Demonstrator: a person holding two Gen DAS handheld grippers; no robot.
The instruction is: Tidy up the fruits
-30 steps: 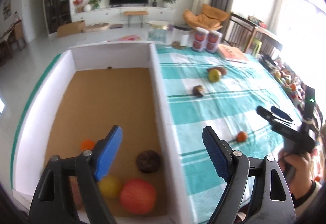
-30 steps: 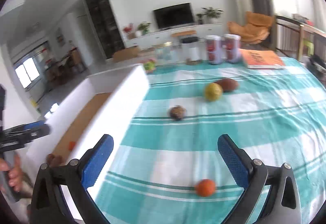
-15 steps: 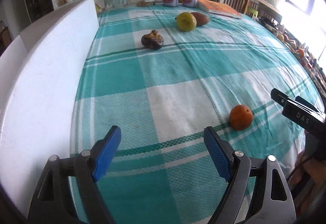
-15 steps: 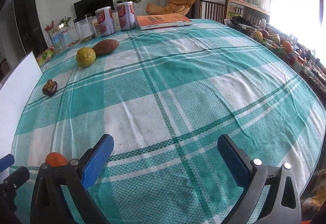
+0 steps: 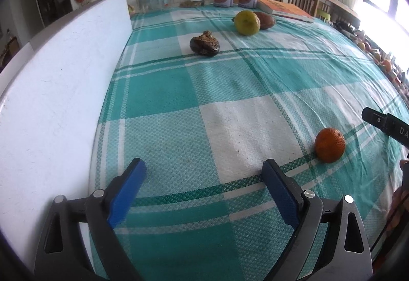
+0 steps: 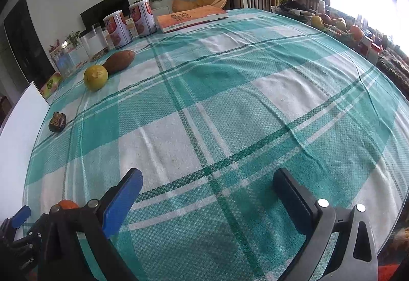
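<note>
Small round orange fruit lies right of the empty, just-widened left tool; next, straddle it; right tool gapes empty.

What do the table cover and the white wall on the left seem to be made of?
The table cover looks like woven cotton cloth, matt, with visible weave and wrinkles. The white wall looks like smooth matt foam board or painted cardboard; I cannot tell which.

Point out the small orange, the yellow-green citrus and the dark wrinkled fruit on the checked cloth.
small orange (image 5: 329,144): left wrist view, middle of its rind.
yellow-green citrus (image 5: 247,23): left wrist view, centre of its front face.
dark wrinkled fruit (image 5: 204,44): left wrist view, middle of its body.
</note>
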